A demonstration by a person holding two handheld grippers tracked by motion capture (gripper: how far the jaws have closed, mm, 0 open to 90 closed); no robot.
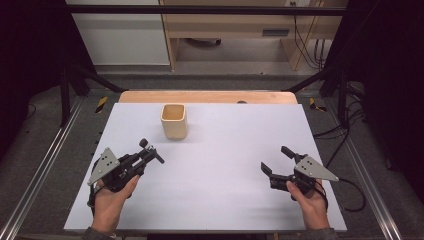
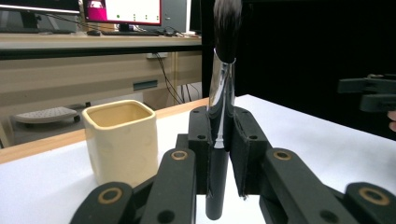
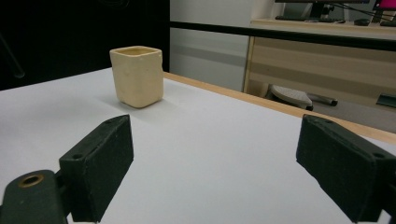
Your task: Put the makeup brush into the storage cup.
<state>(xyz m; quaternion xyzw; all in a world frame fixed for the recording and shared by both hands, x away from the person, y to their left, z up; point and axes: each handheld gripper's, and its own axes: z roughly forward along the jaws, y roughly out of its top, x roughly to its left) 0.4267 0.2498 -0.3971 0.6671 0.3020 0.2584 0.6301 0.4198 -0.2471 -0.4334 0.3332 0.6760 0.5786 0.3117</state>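
Note:
A cream square cup (image 1: 174,121) stands upright and empty on the white table (image 1: 225,150), left of centre toward the back. My left gripper (image 1: 149,155) is near the front left, shut on a makeup brush (image 1: 152,151). In the left gripper view the brush (image 2: 220,98) stands upright between the jaws, black bristles on top, silver ferrule in the middle, black handle below. The cup (image 2: 120,140) sits just ahead and to the left. My right gripper (image 1: 275,159) is at the front right, open with nothing in it. Its view (image 3: 215,172) shows the cup (image 3: 137,75) farther off to the left.
A wooden edge (image 1: 207,96) runs along the table's far side. Black frame posts (image 1: 65,95) stand at the back corners. A desk with a monitor (image 2: 122,10) lies beyond. The right gripper (image 2: 371,92) appears at the right in the left gripper view.

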